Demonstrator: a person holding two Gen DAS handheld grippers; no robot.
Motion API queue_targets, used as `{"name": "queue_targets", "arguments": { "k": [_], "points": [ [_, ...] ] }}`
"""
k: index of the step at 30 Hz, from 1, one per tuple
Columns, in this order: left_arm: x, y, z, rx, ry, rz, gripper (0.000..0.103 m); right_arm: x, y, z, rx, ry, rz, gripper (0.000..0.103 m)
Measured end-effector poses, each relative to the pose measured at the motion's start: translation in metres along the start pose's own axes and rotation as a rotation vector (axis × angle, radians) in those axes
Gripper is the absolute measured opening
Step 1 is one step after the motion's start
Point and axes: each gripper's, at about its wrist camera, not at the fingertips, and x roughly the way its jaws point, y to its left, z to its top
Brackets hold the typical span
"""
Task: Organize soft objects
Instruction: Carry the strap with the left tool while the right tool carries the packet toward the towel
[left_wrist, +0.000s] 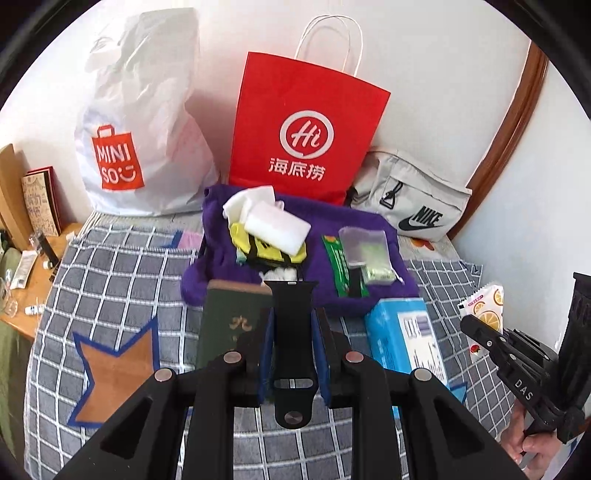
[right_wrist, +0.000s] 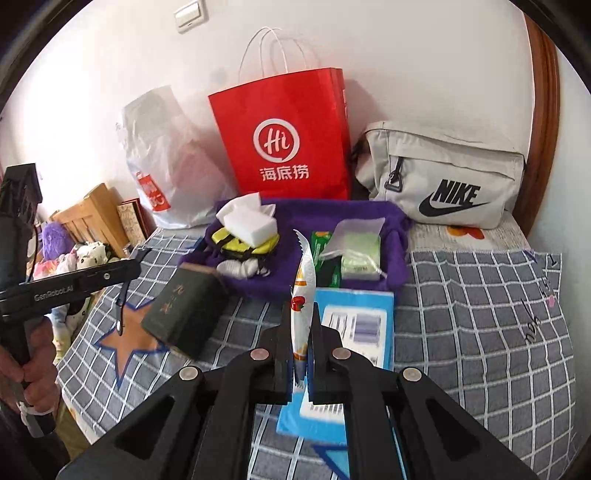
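Note:
My left gripper (left_wrist: 291, 317) is shut on a black watch strap (left_wrist: 293, 332), held above the checked bedspread in front of a purple cloth (left_wrist: 221, 236). My right gripper (right_wrist: 300, 314) is shut on a white snack packet with orange-slice print (right_wrist: 303, 295), held edge-on above a blue packet (right_wrist: 354, 321); the snack packet also shows in the left wrist view (left_wrist: 484, 302). On the purple cloth (right_wrist: 391, 236) lie a white sponge (right_wrist: 251, 225), a yellow-and-black item (right_wrist: 240, 243), white socks (right_wrist: 240, 267), a green wrapper (right_wrist: 325, 266) and a clear pouch (right_wrist: 356, 247).
A dark green book (right_wrist: 184, 310) lies left of the blue packet on the bed. A Miniso plastic bag (left_wrist: 122, 140), a red paper bag (left_wrist: 306, 125) and a grey Nike bag (right_wrist: 443, 177) stand against the wall. A wooden side table (left_wrist: 26, 273) with small items is at left.

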Motion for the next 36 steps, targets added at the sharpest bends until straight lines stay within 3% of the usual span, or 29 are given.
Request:
{"name": "queue_targets", "arguments": {
  "k": [24,28,36],
  "points": [
    [0.064,0.060,0.084,-0.199,-0.016,-0.015,0.020,0.085,-0.002,0.102,-0.019,-0.033,0.011,0.006],
    [0.080,0.063,0.090,-0.206,-0.007,-0.017,0.020,0.104,-0.005,0.105,0.007,-0.019,0.051,0.007],
    [0.123,0.069,0.093,-0.230,0.051,-0.049,0.020,0.147,-0.023,0.095,0.002,0.052,0.023,0.008]
  ]
}}
